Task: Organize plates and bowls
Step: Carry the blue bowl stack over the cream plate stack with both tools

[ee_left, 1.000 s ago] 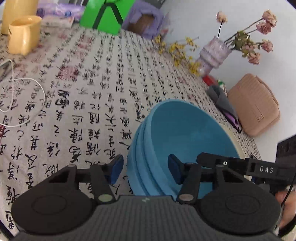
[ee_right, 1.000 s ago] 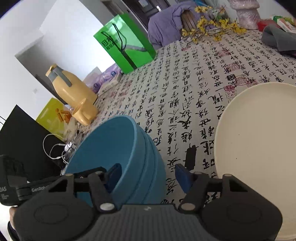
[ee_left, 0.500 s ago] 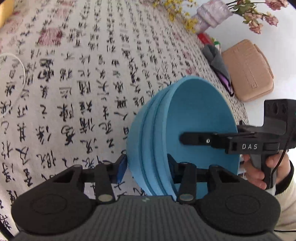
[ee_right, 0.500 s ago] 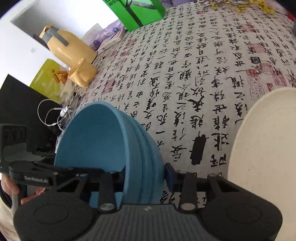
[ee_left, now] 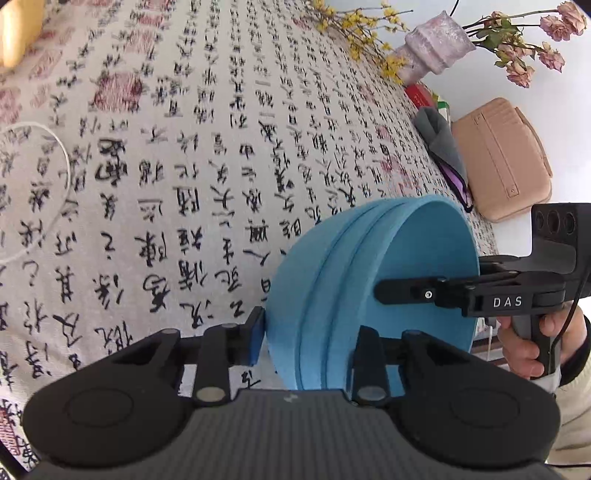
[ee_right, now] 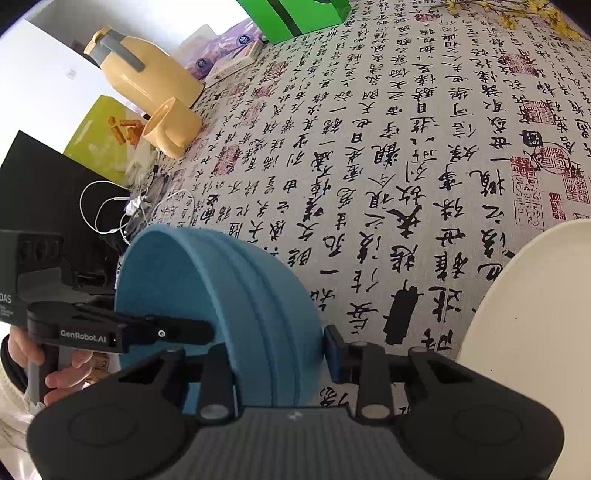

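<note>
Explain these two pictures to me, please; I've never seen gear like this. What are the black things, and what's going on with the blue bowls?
The black things are hand-held grippers, two-fingered tongs with a camera on each. A person holds one in each hand, so each picture looks forward along one tool's fingers.

The left gripper and the right gripper each clamp the wall of the blue bowls, a nested stack held tilted on its side above the table. Each camera also shows the other tool reaching into the bowls.

Below is a tablecloth printed with calligraphy. On it lie a cream plate, a yellow jug and cup, a green bag, a vase of dried flowers and a tan case.
</note>
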